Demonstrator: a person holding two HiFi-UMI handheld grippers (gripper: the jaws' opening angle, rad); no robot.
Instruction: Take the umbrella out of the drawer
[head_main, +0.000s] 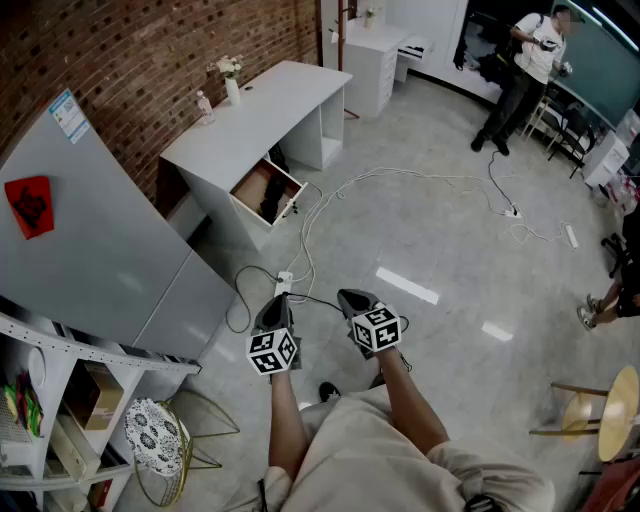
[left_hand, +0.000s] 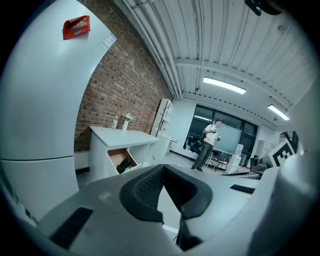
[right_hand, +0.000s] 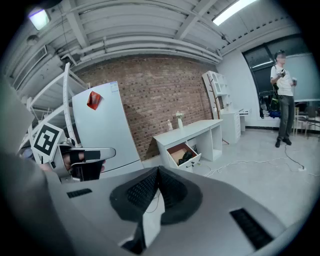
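Left gripper (head_main: 276, 304) shut, empty; right gripper (head_main: 352, 298) likewise | umbrella (head_main: 275, 200), seemingly that dark bundle, lies in open drawer (head_main: 251, 209) under desk (head_main: 262, 112), well apart | nothing done; approach, grasp, lift remain

**What the views leave unclear**

The open drawer (head_main: 255, 185) under the near end of the white desk (head_main: 262, 115) holds a dark thing (head_main: 274, 199). It is too small in all three views to tell what it is, and the drawer's front hides its lower part. The small bottle (head_main: 205, 105) at the desk's back edge is too small to make out. The head view's left edge cuts off the fridge (head_main: 90, 230), and its lower left corner cuts off the shelf unit (head_main: 90, 350). At the right edge, a wooden stool (head_main: 618, 410) and a person (head_main: 612, 295) show only in part. What the standing person (head_main: 520, 70) holds is too small to name.
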